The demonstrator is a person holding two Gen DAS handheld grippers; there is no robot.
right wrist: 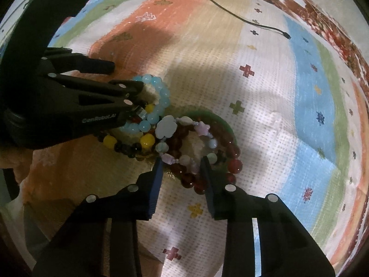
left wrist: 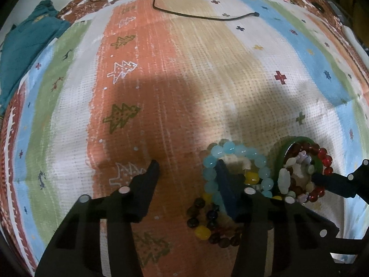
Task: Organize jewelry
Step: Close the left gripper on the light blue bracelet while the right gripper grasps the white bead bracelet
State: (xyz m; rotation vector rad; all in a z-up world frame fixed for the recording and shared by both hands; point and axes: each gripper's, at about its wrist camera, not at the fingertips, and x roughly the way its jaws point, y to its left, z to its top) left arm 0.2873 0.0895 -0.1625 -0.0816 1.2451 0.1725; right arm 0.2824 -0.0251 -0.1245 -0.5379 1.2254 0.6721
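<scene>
A pile of bead bracelets lies on the patterned cloth. A light blue bead bracelet point(left wrist: 233, 152) point(right wrist: 159, 97) lies over a dark and yellow bead bracelet point(left wrist: 203, 230) point(right wrist: 129, 143). Beside them a green bangle point(left wrist: 280, 152) point(right wrist: 221, 120) holds a dark red bead bracelet point(left wrist: 322, 159) point(right wrist: 233, 164) and a pale shell-and-star bracelet point(left wrist: 284, 177) point(right wrist: 166, 128). My left gripper point(left wrist: 189, 164) is open, its right finger inside the blue ring. My right gripper point(right wrist: 182, 161) is open, its fingers straddling the near side of the red and pale bracelets.
The striped cloth point(left wrist: 161, 69) with tree and cross prints covers the surface. A black cable point(left wrist: 207, 17) point(right wrist: 253, 22) lies at the far side. A teal cloth point(left wrist: 27, 39) lies at the far left.
</scene>
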